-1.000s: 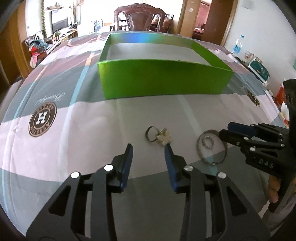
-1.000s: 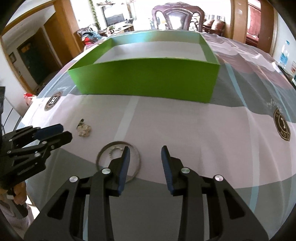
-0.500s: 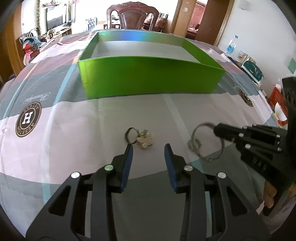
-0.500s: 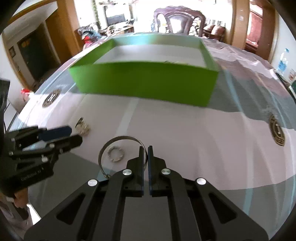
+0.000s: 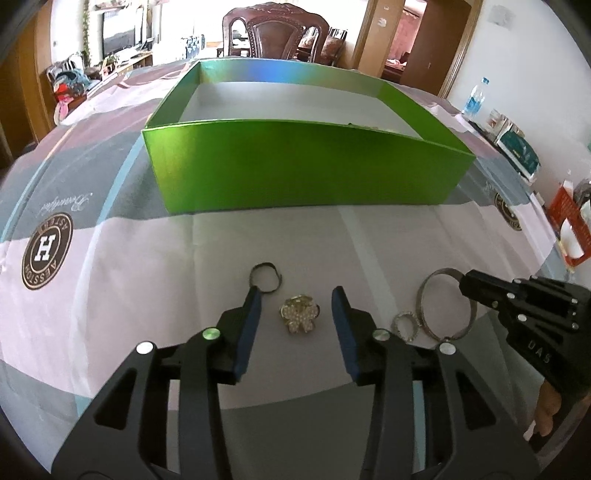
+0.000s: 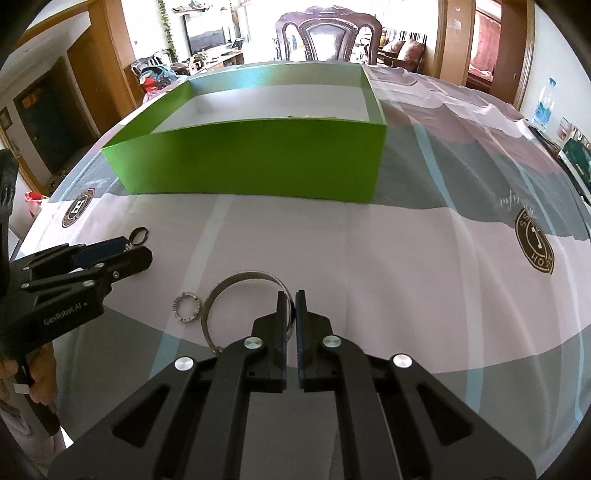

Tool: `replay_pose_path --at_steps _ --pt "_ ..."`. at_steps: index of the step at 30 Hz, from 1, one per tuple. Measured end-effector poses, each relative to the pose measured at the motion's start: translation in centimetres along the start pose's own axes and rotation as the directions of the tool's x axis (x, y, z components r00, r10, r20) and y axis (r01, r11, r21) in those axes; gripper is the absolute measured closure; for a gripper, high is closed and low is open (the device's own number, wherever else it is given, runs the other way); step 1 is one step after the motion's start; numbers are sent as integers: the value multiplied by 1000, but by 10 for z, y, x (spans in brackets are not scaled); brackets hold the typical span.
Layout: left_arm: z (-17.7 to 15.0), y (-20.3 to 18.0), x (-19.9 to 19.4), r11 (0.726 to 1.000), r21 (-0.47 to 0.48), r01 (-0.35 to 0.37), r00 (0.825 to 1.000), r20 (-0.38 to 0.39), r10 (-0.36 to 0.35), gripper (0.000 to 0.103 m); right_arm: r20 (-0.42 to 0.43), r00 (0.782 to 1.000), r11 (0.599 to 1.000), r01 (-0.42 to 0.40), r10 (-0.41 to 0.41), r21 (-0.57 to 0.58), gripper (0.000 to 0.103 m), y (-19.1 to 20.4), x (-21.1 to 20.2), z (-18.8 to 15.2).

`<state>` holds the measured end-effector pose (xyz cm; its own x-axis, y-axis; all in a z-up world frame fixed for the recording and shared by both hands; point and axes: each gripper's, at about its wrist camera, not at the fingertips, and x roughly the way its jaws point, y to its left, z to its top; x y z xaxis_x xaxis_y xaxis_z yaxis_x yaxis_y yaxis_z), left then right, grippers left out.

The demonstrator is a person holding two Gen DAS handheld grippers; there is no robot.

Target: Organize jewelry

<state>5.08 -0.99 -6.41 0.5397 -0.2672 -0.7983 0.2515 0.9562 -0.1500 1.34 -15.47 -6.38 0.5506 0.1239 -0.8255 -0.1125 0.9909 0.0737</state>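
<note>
My left gripper is open, its fingers on either side of a gold rhinestone butterfly brooch on the tablecloth. A dark ring lies just beyond the left finger. My right gripper is shut on the rim of a silver bangle, which shows tilted in the left wrist view. A small studded ring lies beside the bangle; it also shows in the left wrist view. An open green box stands behind.
The table has a pink and grey cloth with round logos. A wooden chair stands behind the box. A water bottle and packages sit at the right edge.
My left gripper moved forward so its fingers now flank the brooch. My right gripper, shut on the bangle since half a second ago, holds it near the cloth.
</note>
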Motion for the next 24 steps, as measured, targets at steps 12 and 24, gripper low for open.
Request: replay_pose_path --at_steps 12,24 --pt "-8 -6 -4 999 34 -42 999 -5 42 79 -2 1000 1000 21 -21 7 99 -3 2 0" --pt "-30 8 -25 1000 12 -27 1000 -14 27 78 -6 998 996 59 -59 64 92 -25 -2 -4"
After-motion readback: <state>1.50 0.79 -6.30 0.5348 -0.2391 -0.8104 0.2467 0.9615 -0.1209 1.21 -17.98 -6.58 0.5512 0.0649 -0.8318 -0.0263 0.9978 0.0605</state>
